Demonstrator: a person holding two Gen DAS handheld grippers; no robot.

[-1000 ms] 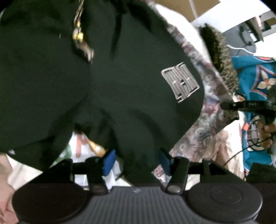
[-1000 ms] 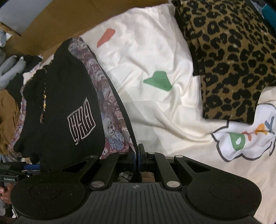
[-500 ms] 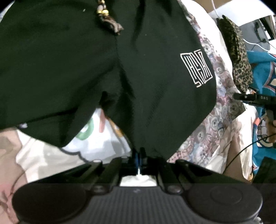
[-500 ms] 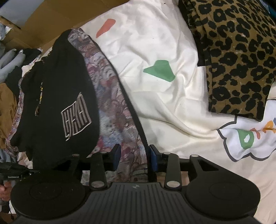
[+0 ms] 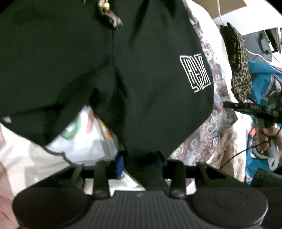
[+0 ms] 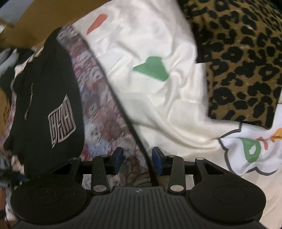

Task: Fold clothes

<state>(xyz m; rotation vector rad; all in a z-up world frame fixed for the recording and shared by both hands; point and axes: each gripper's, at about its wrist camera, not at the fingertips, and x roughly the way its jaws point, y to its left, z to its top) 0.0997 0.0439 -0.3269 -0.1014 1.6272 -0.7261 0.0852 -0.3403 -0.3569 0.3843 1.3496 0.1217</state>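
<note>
Black shorts (image 5: 141,70) with a white logo (image 5: 194,73) and a beaded drawstring (image 5: 109,15) fill the left wrist view. They lie on a bear-print garment (image 5: 208,133). My left gripper (image 5: 140,165) is at the shorts' near hem. Its jaws are opening, with black cloth lying between the blue pads (image 5: 120,167). In the right wrist view the shorts (image 6: 52,98) sit left on the printed garment (image 6: 105,114). My right gripper (image 6: 137,160) stands open over that garment's dark edge, gripping nothing.
A white sheet (image 6: 158,40) with coloured shapes covers the bed. A leopard-print garment (image 6: 243,61) lies at upper right. A teal garment (image 5: 264,79) and a person's hand (image 5: 267,133) show at the right of the left view. Brown cardboard (image 6: 44,15) borders the bed.
The left jaws closed on the shorts' hem, then parted again. The right gripper went from shut to open and sank closer to the printed garment.
</note>
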